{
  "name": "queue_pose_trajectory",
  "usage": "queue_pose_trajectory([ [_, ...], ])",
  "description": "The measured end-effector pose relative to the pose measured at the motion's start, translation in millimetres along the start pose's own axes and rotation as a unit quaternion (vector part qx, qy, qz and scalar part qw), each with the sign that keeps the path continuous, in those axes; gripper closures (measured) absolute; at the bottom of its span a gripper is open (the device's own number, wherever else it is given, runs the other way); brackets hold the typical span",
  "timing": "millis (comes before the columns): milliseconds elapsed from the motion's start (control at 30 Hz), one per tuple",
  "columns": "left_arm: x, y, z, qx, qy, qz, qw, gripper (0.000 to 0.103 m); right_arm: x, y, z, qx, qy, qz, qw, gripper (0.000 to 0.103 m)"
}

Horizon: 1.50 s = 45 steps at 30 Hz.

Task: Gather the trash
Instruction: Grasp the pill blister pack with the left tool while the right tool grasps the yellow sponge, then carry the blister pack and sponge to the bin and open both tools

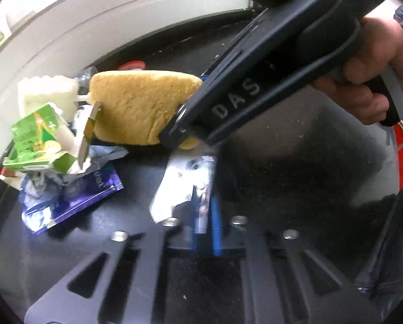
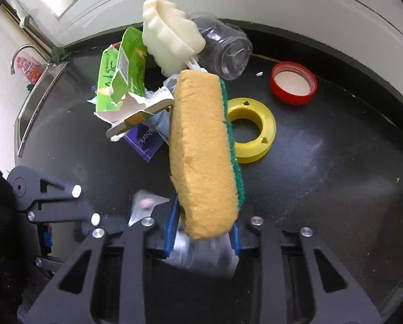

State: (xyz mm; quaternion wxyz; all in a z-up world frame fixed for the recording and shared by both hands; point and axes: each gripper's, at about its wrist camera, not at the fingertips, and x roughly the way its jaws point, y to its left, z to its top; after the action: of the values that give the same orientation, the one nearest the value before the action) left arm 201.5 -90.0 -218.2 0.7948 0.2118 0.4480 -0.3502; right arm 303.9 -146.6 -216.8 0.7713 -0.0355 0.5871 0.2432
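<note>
My right gripper (image 2: 204,233) is shut on one end of a yellow sponge (image 2: 204,156) with a green scouring side, its blue pads pressing both faces. The left wrist view shows that gripper (image 1: 174,135) from the side, with the sponge (image 1: 136,108) sticking out over the trash pile. My left gripper (image 1: 204,216) is shut on a scrap of silver foil (image 1: 174,186) just above the black counter (image 1: 296,167). The foil scrap (image 2: 144,205) also shows at the left in the right wrist view.
A torn green carton (image 2: 120,81), a white foam brush (image 2: 169,43), a purple wrapper (image 2: 144,140) and a clear jar (image 2: 225,51) lie heaped together. A yellow ring (image 2: 251,129) and a red lid (image 2: 293,82) sit to the right. A sink (image 2: 34,102) lies far left.
</note>
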Motion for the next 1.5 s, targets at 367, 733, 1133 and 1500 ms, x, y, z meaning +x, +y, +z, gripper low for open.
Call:
queue_pose_trajectory([
  [367,-60.7,-15.1,-17.9,-0.053,-0.023,0.012,0.9983,0.098,-69.1,32.6,-8.6,0.013,-0.060,-0.005,0.998,0.074],
  [733,-106.3,-16.7,-43.2,-0.124,-0.044,0.044,0.9903,0.099,-123.9,41.6,-58.3,0.060,-0.093,-0.026,0.994,0.074],
  [1133,-135.2,-30.2,-62.5,-0.153,-0.048,0.069,0.9846,0.099,-138.1,51.8,-106.2,0.107,-0.098,-0.025,0.989,0.074],
  [1500,-161.8,-11.2,-71.5,-0.204,-0.061,0.100,0.9719,0.099,-147.5,76.4,-91.0,0.091,-0.123,0.005,0.988,0.078],
])
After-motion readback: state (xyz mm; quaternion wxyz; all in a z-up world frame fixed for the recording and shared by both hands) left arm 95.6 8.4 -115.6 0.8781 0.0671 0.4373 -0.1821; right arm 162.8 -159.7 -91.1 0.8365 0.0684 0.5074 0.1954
